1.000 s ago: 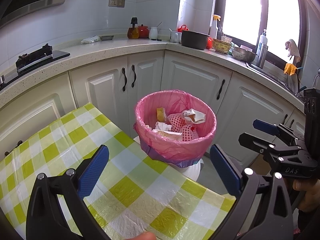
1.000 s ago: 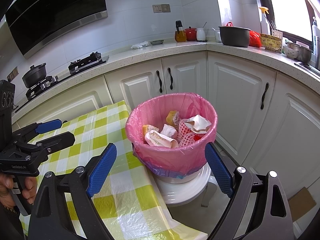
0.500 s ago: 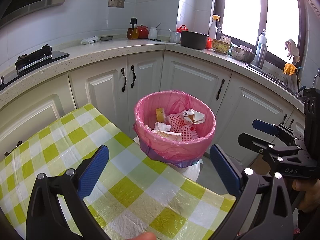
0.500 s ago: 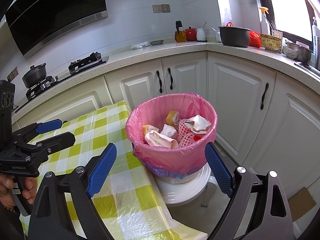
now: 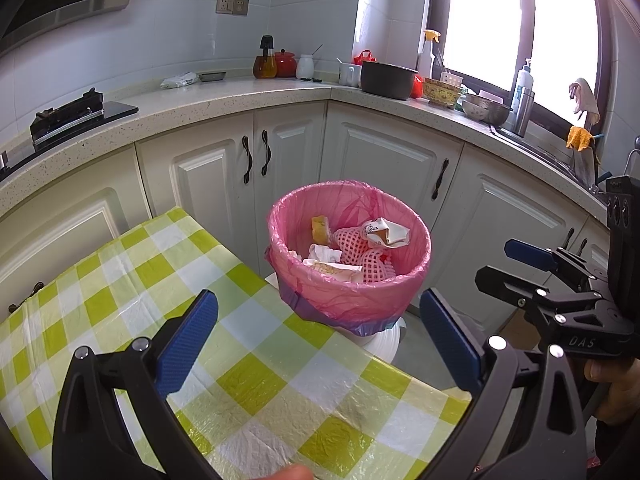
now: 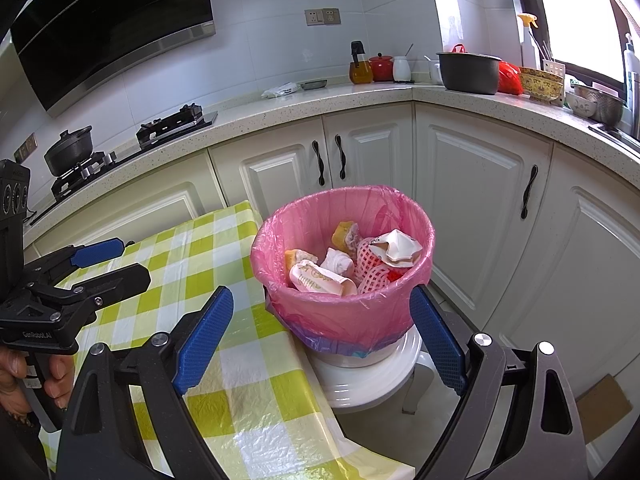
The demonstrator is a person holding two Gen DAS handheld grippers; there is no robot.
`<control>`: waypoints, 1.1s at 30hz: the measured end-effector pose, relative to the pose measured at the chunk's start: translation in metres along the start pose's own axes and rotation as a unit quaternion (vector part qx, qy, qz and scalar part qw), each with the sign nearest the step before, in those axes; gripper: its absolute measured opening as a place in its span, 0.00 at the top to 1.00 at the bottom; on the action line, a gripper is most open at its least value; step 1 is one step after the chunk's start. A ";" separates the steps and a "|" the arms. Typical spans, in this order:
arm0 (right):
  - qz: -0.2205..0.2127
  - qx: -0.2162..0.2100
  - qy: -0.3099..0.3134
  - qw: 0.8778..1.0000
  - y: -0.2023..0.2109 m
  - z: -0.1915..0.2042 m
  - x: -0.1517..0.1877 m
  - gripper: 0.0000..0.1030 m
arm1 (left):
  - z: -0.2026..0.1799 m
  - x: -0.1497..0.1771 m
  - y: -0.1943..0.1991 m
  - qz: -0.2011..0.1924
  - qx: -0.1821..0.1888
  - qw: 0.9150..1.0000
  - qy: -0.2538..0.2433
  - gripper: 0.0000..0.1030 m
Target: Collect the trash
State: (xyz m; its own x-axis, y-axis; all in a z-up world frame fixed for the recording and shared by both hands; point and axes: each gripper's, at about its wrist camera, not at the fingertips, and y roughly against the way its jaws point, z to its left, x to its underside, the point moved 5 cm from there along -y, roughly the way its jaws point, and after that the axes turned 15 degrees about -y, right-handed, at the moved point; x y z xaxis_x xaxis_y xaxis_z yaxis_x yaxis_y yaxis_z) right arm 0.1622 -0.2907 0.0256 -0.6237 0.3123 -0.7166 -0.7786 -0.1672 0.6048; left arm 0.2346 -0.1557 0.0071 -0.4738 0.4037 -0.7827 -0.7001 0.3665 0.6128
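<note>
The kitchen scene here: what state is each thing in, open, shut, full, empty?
Left gripper: open, empty.
Right gripper: open, empty.
Trash bin: uncovered, pink bag lining it, trash inside.
Cabinet doors: shut.
Black pot: lidded, on stove.
Checked tablecloth: bare.

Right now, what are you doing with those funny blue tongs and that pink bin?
A person is collecting trash, holding one pair of tongs in each hand. Both the left tongs and the right tongs are open and hold nothing. They hover over the green checked tablecloth, pointing at the pink-lined bin, which stands on a white stool beside the table. Crumpled paper, pink foam netting and other scraps already lie inside. No trash shows on the visible cloth.
</note>
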 end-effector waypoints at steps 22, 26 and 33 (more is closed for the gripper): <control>0.000 0.000 -0.001 1.000 0.000 0.000 0.001 0.18 | -0.006 0.000 0.000 -0.004 0.001 1.000 -0.012 0.05; 0.001 0.001 -0.002 1.000 0.000 -0.001 0.001 0.18 | -0.007 0.001 0.000 -0.001 -0.001 1.000 -0.016 0.05; 0.001 0.001 -0.001 1.000 0.000 -0.001 0.002 0.18 | -0.005 0.002 0.001 0.000 -0.005 1.000 -0.018 0.05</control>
State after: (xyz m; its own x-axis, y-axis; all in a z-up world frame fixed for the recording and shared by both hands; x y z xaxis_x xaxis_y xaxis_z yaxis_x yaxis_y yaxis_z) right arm 0.1610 -0.2908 0.0237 -0.6247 0.3133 -0.7153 -0.7776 -0.1660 0.6064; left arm 0.2298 -0.1587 0.0055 -0.4543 0.4333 -0.7784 -0.7051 0.3592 0.6114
